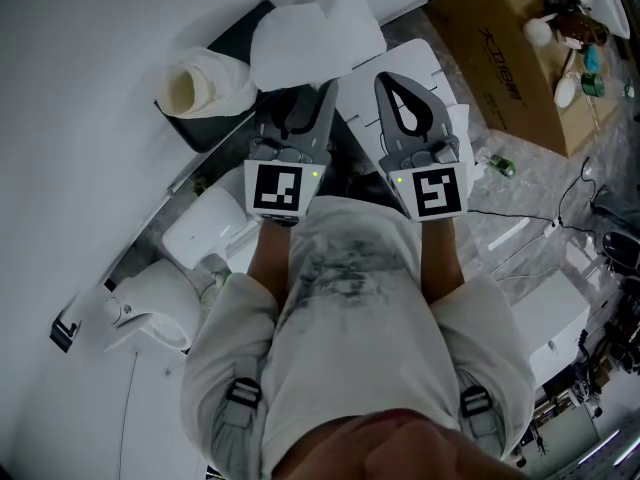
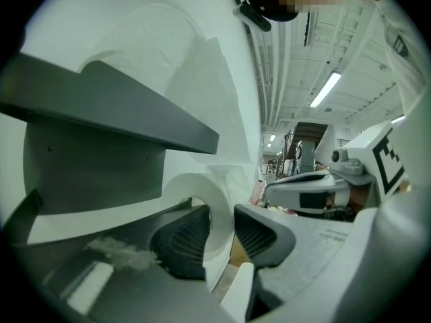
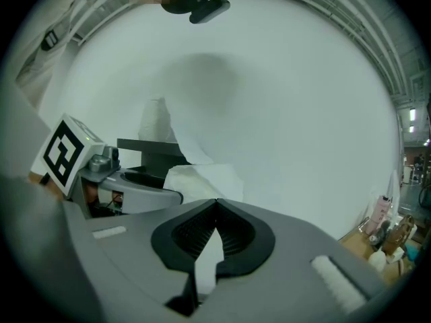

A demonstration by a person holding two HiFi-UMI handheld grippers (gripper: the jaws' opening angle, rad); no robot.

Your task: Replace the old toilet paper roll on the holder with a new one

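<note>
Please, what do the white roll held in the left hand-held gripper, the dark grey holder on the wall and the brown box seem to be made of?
White toilet paper roll: soft tissue paper, matte; its loose edge crumples.
Dark grey wall holder: probably painted metal or plastic, smooth, with flat sharp-edged panels.
Brown box: probably corrugated cardboard, dull brown with printed lettering.
</note>
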